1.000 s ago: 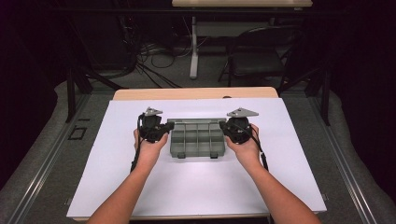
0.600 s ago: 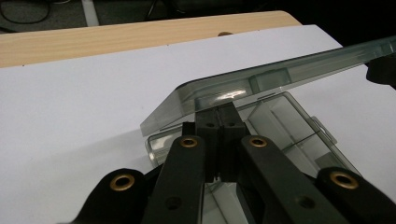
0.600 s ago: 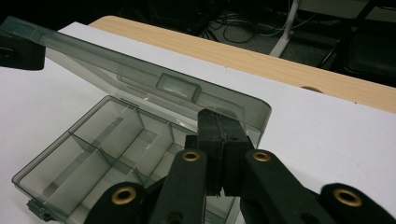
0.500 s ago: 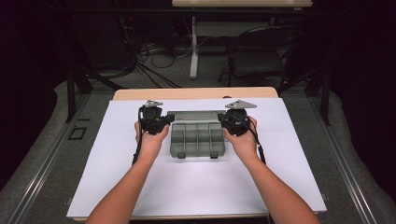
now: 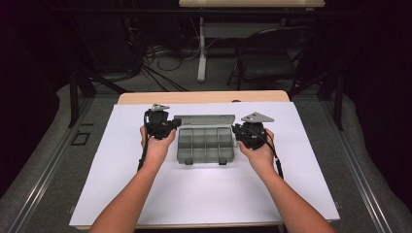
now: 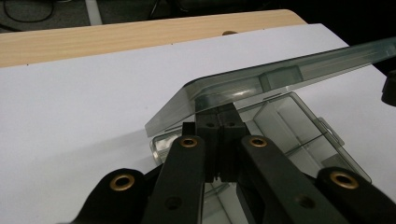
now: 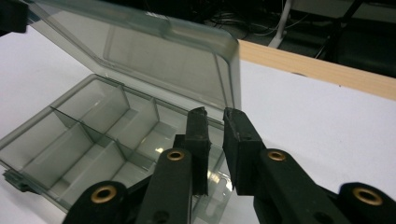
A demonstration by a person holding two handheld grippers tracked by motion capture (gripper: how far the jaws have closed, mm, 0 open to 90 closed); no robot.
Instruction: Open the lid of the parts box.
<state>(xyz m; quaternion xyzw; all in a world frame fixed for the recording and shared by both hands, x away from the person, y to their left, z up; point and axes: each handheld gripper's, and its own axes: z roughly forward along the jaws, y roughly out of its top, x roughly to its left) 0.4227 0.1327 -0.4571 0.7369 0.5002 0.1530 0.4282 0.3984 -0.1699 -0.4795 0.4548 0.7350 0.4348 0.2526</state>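
A smoky clear compartment box (image 5: 204, 145) lies on the white table top, its hinged lid (image 5: 204, 119) tilted up at the back. My left gripper (image 5: 175, 125) is at the lid's left corner. In the left gripper view its jaws (image 6: 218, 109) are shut together on the lid's rim (image 6: 243, 84), above the open box (image 6: 289, 121). My right gripper (image 5: 235, 129) is at the box's right end. Its jaws (image 7: 215, 114) have just been opening and stand slightly apart with nothing between them, just short of the lid's side edge (image 7: 233, 79). The empty compartments (image 7: 84, 135) lie below.
The white sheet (image 5: 204, 194) covers the table, and a wooden strip (image 5: 204, 97) runs along its far edge. Beyond it, a chair (image 5: 269, 63) and a table leg with cables (image 5: 160, 63) stand on the dark floor.
The right gripper's jaws have parted and come off the lid's edge, and that hand has dropped slightly. The left gripper keeps its hold at the lid's left corner.
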